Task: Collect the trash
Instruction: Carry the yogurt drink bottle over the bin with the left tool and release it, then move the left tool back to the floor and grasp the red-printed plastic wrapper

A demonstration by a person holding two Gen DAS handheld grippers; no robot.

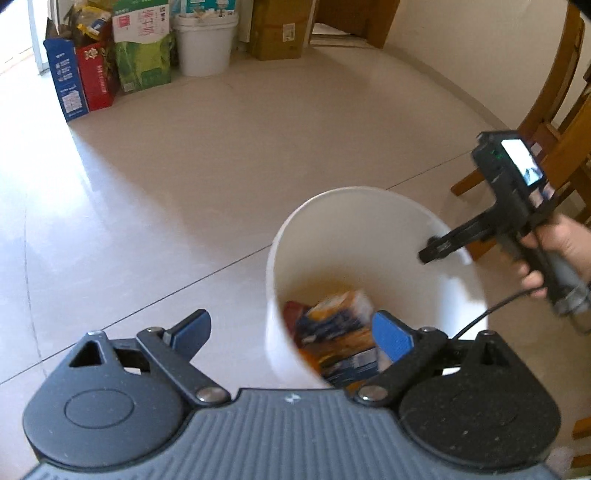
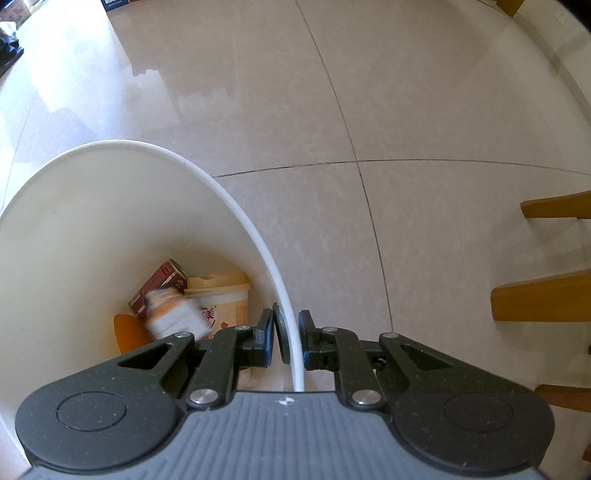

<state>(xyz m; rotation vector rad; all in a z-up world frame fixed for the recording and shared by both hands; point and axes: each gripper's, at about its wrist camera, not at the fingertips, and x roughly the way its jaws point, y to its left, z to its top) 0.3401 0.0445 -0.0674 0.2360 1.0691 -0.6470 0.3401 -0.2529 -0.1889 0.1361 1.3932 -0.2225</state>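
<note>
The left tool [image 1: 291, 332] hangs released and empty above the white bin [image 1: 369, 229], where the wrappers [image 1: 340, 332] lie at 6 o'clock. The right tool [image 2: 289, 339] is clenched on the bin's rim at 3 o'clock. Drop step looks done; next, seek more litter across the pale tiled floor [image 1: 184, 166], boxes [image 1: 96, 77] at 11 o'clock.

We see a glossy beige tiled floor [image 1: 184, 177] with dark grout lines running across it. Against the far wall stand a blue carton [image 1: 66, 83], a red carton [image 1: 98, 75] just beside it, and a green-and-white box [image 1: 142, 48]. Next to that sits a white lidded pail [image 1: 205, 42], then a brown cardboard box [image 1: 279, 29]. A wooden door frame [image 1: 354, 20] shows behind. At the right we see wooden chair legs [image 1: 554, 92]; in the right wrist view, more of these wooden legs [image 2: 543, 295].
</note>
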